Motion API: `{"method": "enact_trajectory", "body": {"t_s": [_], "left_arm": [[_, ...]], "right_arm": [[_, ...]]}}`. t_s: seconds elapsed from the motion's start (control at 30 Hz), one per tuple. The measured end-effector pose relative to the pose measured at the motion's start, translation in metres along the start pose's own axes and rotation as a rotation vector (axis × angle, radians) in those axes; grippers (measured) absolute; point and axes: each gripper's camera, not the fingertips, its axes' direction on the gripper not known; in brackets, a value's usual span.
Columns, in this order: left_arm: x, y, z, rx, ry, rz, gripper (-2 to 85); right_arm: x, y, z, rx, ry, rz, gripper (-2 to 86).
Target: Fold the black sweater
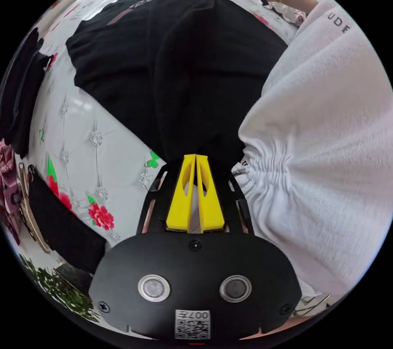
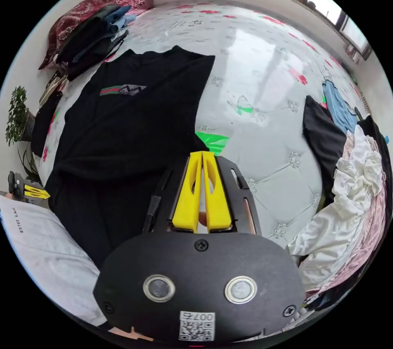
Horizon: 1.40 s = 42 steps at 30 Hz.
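Floral bedding spreads under my work. Nearest, my left tongs and right tongs each pinch the black sweater, which stretches away across the bed. Uneven pulling might bunch the fold.

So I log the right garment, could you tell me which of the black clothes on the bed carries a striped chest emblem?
The black sweater spread flat mid-bed; its red-and-green stripe sets it apart from the plain black garment beside the heap.
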Motion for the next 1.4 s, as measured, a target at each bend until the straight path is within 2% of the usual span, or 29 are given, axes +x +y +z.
{"method": "enact_trajectory", "body": {"t_s": [0.07, 0.13, 0.17, 0.23, 0.3, 0.33, 0.4, 0.43, 0.53, 0.73, 0.87, 1.0, 1.1, 1.23, 1.4], "left_arm": [[-0.026, 0.007, -0.010, 0.105, 0.066, -0.188, 0.1], [-0.042, 0.007, -0.016, 0.212, 0.142, -0.303, 2.3], [-0.043, 0.002, -0.017, 0.268, 0.197, -0.306, 4.7], [-0.032, -0.013, -0.011, 0.271, 0.224, -0.228, 7.5], [-0.012, -0.029, 0.003, 0.188, 0.188, -0.119, 8.7], [0.002, -0.036, 0.015, 0.131, 0.126, -0.068, 8.4], [0.016, -0.037, 0.020, 0.143, -0.039, -0.038, 6.4], [0.020, -0.037, 0.020, 0.138, -0.063, -0.006, 4.3], [0.009, -0.029, 0.017, 0.167, 0.013, -0.038, 1.0], [0.001, 0.018, -0.009, 0.305, 0.167, 0.032, -0.8], [0.001, 0.036, -0.004, 0.326, 0.221, 0.033, -0.9], [0.007, 0.034, 0.011, 0.264, 0.296, 0.090, -0.9], [0.009, 0.045, 0.007, 0.273, 0.264, 0.115, -0.9], [-0.017, 0.078, 0.003, 0.322, 0.197, -0.014, -0.3], [-0.055, 0.137, 0.015, 0.311, 0.210, -0.277, 3.9]], "right_arm": [[-0.002, 0.007, -0.016, 0.084, 0.047, -0.002, 0.1], [-0.021, 0.013, -0.034, 0.171, -0.024, -0.063, 0.3], [-0.041, 0.016, -0.043, 0.198, -0.131, -0.128, 0.8], [-0.085, 0.022, -0.050, 0.212, -0.284, -0.269, 1.6], [-0.155, 0.036, -0.047, 0.168, -0.403, -0.471, 2.7], [-0.171, 0.041, -0.044, 0.150, -0.416, -0.513, 2.9], [-0.224, 0.058, -0.021, 0.068, -0.414, -0.629, 3.7], [-0.234, 0.062, -0.013, 0.040, -0.405, -0.641, 3.9], [-0.258, 0.071, 0.018, -0.082, -0.339, -0.644, 4.5], [-0.231, 0.080, -0.003, -0.073, -0.438, -0.525, 4.7], [-0.203, 0.087, 0.000, -0.107, -0.549, -0.349, 5.5], [-0.188, 0.108, 0.009, -0.158, -0.536, -0.211, 6.1], [-0.175, 0.129, -0.007, -0.123, -0.487, -0.175, 6.4], [-0.137, 0.155, -0.033, -0.069, -0.376, -0.080, 6.7], [-0.031, 0.227, -0.068, -0.016, -0.241, 0.224, 7.1]]}}
